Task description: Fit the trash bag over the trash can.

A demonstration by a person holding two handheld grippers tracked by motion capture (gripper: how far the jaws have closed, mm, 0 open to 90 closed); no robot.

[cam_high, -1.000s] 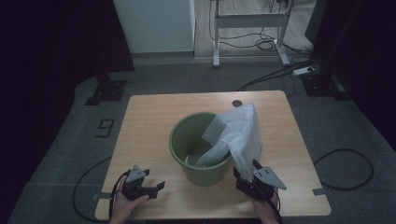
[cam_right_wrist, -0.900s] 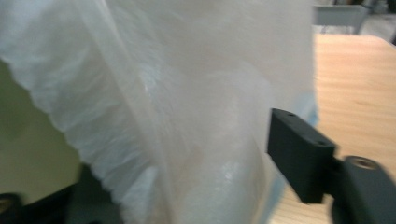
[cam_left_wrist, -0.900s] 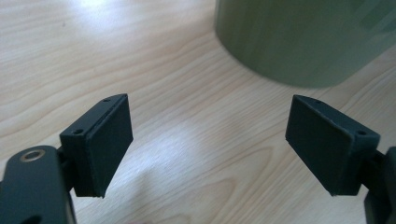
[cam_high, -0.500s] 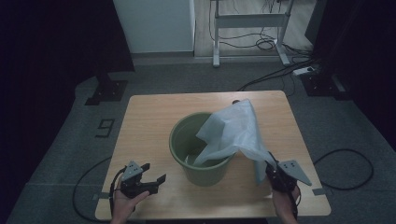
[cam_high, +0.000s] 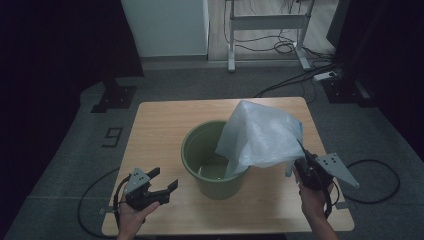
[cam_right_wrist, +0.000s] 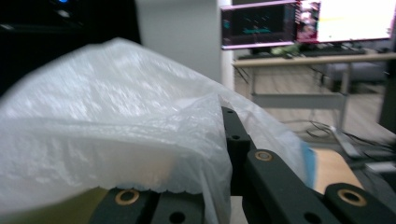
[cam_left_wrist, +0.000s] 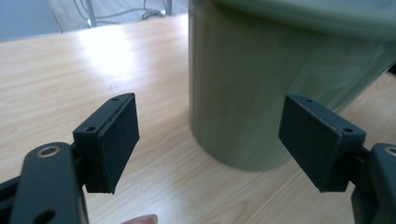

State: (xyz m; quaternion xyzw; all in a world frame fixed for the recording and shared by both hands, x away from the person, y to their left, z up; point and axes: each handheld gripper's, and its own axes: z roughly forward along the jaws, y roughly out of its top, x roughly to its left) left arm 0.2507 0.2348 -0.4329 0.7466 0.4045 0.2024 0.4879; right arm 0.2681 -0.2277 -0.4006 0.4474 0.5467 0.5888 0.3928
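Note:
A green bucket (cam_high: pixel 215 160) stands in the middle of the wooden table (cam_high: pixel 160 125). A white plastic bag (cam_high: pixel 260 135) hangs partly inside it and billows up over its right rim. My right gripper (cam_high: pixel 301 154) is shut on the bag's lower right edge, lifted off the table to the bucket's right. In the right gripper view the bag (cam_right_wrist: pixel 116 116) drapes over the closed jaws of that gripper (cam_right_wrist: pixel 219 140). My left gripper (cam_high: pixel 162 182) is open at the bucket's front left. Its jaws have just been closing a little, with nothing between them. In the left gripper view that gripper (cam_left_wrist: pixel 217 135) faces the bucket's wall (cam_left_wrist: pixel 280 70).
The table's front edge lies just below both hands. A desk frame (cam_high: pixel 265 30) and a power strip (cam_high: pixel 327 76) with cables stand on the floor behind. A floor marker "9" (cam_high: pixel 112 136) lies to the left, and a cable loop (cam_high: pixel 372 175) to the right.
My right gripper has closed on the bag's edge and moved right and up, drawing the bag out wide over the bucket's right rim. The left gripper has risen a little.

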